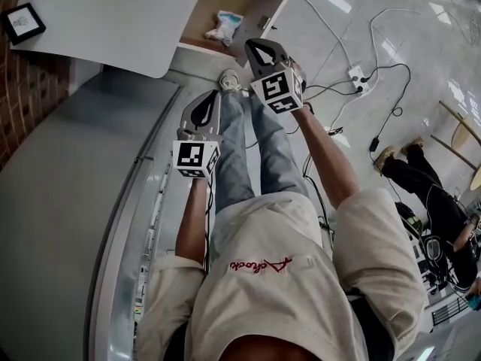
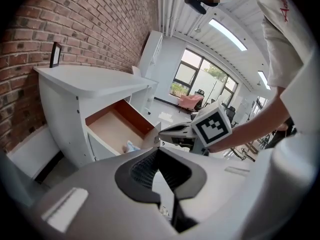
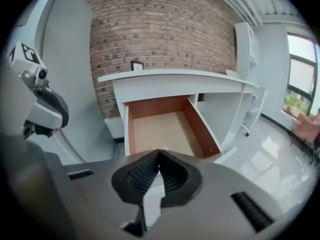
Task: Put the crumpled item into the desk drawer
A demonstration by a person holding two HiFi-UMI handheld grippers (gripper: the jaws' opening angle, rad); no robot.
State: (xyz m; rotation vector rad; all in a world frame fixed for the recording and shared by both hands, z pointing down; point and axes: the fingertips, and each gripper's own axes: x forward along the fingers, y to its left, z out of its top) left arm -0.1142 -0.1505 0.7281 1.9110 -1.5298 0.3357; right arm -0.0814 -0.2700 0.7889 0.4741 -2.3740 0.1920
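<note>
The desk drawer (image 1: pixel 201 17) stands pulled out from under the white desk top (image 1: pixel 113 13). A crumpled white and blue item (image 1: pixel 224 27) lies inside it, near the front corner; the left gripper view shows the crumpled item (image 2: pixel 131 147) there too. My right gripper (image 1: pixel 258 47) hangs just in front of the drawer's open end, jaws shut and empty. In the right gripper view the right gripper (image 3: pixel 160 152) points at the drawer (image 3: pixel 160 129), and its own body hides the item. My left gripper (image 1: pixel 204 100) is lower and further back, above the floor, shut with nothing between its jaws.
A small framed picture (image 1: pixel 22 22) stands on the desk against the brick wall (image 3: pixel 160 29). The person's legs and a shoe (image 1: pixel 229 81) are below the grippers. A power strip with cables (image 1: pixel 357 77) lies on the floor to the right, where another person (image 1: pixel 428 194) sits.
</note>
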